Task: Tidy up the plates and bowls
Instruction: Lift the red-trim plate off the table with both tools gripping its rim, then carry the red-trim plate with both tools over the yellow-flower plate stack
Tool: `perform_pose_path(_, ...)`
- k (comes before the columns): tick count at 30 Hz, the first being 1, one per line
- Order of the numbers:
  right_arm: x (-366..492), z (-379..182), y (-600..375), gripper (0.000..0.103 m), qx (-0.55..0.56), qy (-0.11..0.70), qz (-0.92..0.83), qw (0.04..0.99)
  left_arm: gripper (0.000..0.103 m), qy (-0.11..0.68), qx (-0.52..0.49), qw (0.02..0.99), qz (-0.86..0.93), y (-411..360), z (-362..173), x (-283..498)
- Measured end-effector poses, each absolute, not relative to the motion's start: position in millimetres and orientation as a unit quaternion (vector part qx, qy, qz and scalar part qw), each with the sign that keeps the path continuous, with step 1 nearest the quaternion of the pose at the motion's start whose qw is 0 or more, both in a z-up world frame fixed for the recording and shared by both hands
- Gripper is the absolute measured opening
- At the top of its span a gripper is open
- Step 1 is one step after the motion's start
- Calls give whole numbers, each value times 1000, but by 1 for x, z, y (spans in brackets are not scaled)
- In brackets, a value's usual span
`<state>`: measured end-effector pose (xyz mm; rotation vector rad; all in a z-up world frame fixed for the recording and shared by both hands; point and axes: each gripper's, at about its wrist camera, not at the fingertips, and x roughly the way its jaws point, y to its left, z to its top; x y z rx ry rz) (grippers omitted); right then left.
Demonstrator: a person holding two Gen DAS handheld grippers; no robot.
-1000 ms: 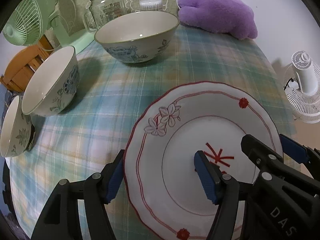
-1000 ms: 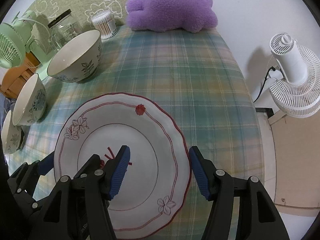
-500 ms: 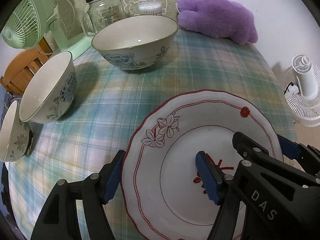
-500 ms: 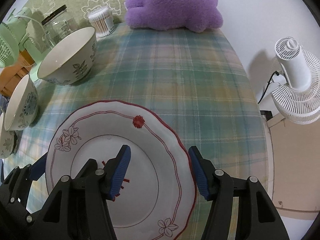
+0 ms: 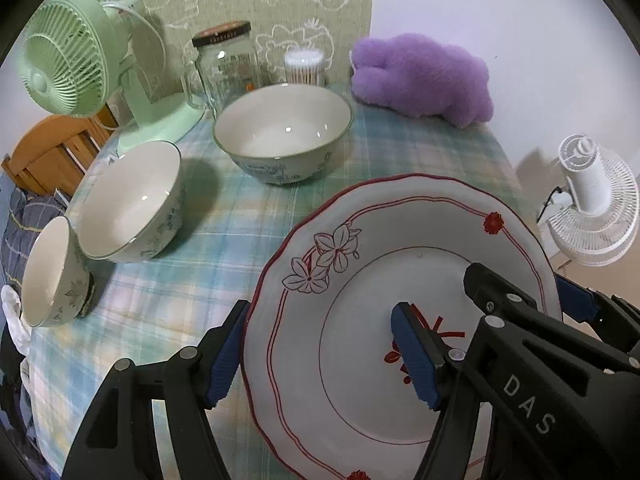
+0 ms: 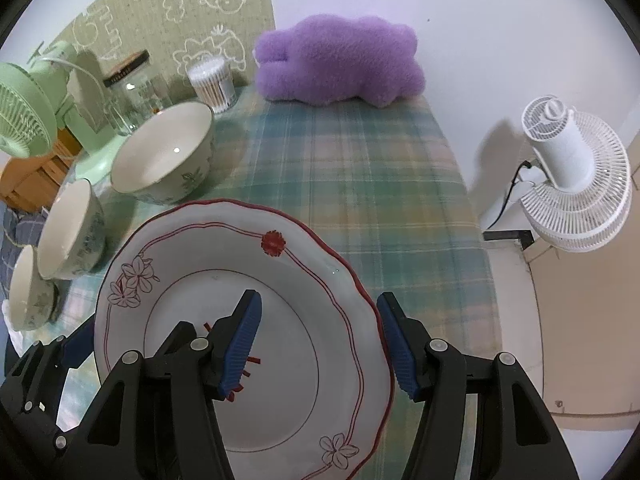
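Observation:
A white scalloped plate (image 5: 400, 248) (image 6: 280, 280) with a red rim and flower prints hangs a little above the plaid tablecloth (image 5: 240, 216), carried between both grippers. My left gripper (image 5: 320, 316) straddles its left rim, one blue pad against the edge and the other over the well. My right gripper (image 6: 319, 302) straddles the opposite rim in the same way. To the left stand three floral bowls in a row: a large bowl (image 5: 284, 132) (image 6: 164, 152), a medium bowl (image 5: 128, 200) (image 6: 72, 228) and a small bowl (image 5: 48, 272) (image 6: 28, 288).
At the back of the table stand a green desk fan (image 5: 68, 60), a glass jar (image 5: 224, 64), a tub of cotton swabs (image 5: 304, 66) and a purple plush (image 5: 424, 80). A white fan (image 6: 572, 184) sits on the floor past the right edge. A wooden chair (image 5: 52, 148) is at the left.
Both grippers have risen with the plate between them. The table and bowls look farther off, and more of the back wall shows.

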<state>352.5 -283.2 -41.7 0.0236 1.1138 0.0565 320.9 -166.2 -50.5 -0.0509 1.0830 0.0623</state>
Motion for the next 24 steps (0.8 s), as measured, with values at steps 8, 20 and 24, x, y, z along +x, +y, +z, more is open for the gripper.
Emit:
perform_pose_path(8, 314, -12, -287, 63, 14, 519, 1, 854, 71, 510, -27, 860, 4, -167, -30, 287)
perform_pose_path(20, 231, -3, -302, 63, 33, 523, -44, 850, 71, 518, -15, 854, -34, -178, -26, 217)
perform_pose_path(24, 204, -4, -306, 63, 33, 524, -55, 849, 71, 526, -16, 849, -49, -180, -30, 194)
